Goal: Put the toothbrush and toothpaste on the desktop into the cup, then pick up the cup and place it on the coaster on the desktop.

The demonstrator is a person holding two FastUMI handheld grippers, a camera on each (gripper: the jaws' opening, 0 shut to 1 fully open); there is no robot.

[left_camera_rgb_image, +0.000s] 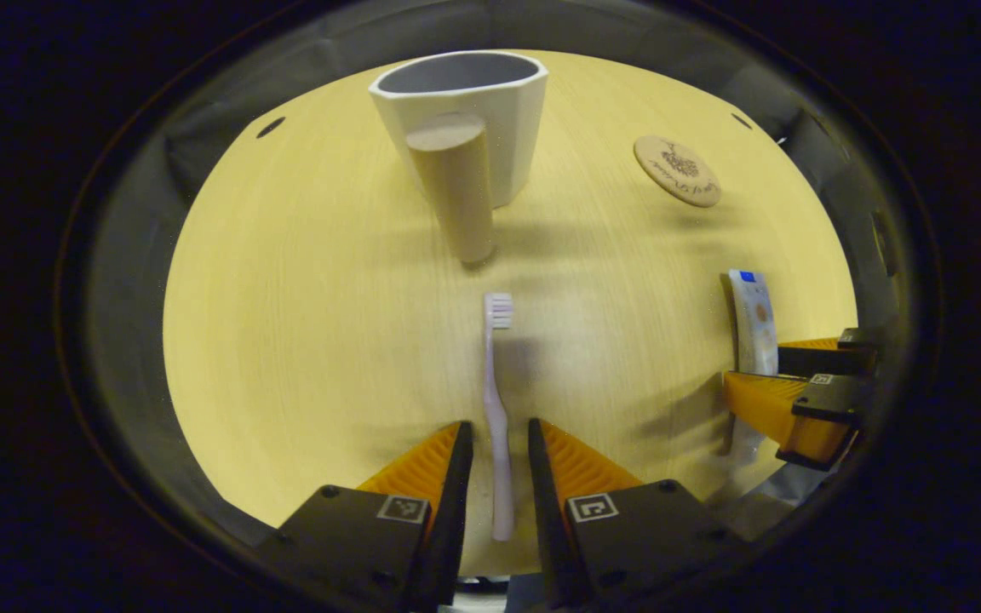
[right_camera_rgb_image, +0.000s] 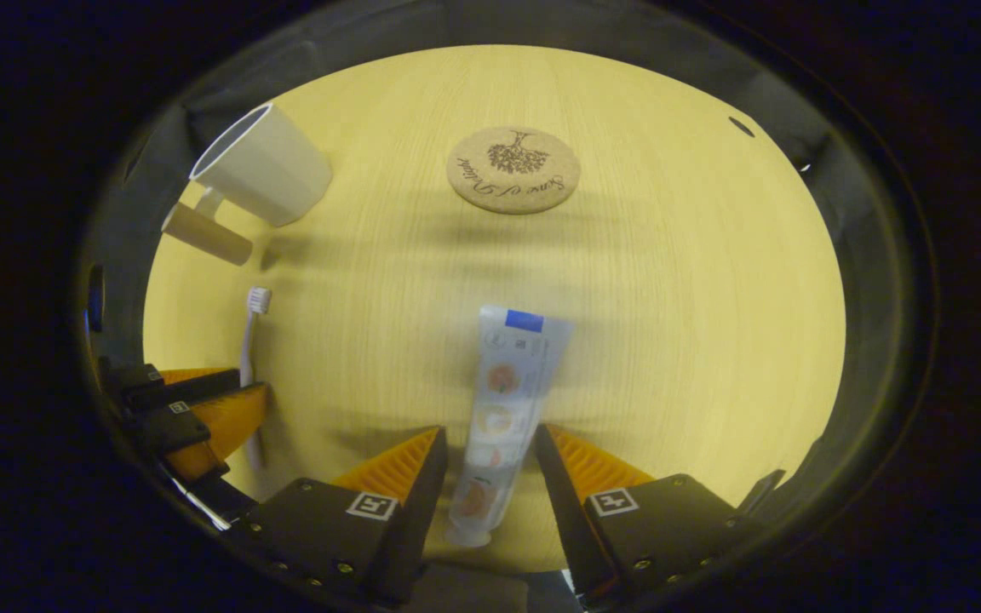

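1. Straddling the pale pink toothbrush (left_camera_rgb_image: 497, 409) lying flat on the light wooden desktop (left_camera_rgb_image: 303, 340), the left gripper (left_camera_rgb_image: 499, 443) is spread, fingers not touching it.
2. Right gripper (right_camera_rgb_image: 490, 447) is spread around the white toothpaste tube (right_camera_rgb_image: 503, 400).
3. White faceted cup (left_camera_rgb_image: 469, 111) stands upright, apart from the round cork coaster (right_camera_rgb_image: 513, 169).

The right claw (left_camera_rgb_image: 784, 387) hides part of the toothpaste (left_camera_rgb_image: 753, 319).

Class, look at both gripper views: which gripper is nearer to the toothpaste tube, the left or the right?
Right. The right gripper has its open jaws straddling the toothpaste tube lying on the desktop. The left gripper straddles the toothbrush, off to the tube's side.
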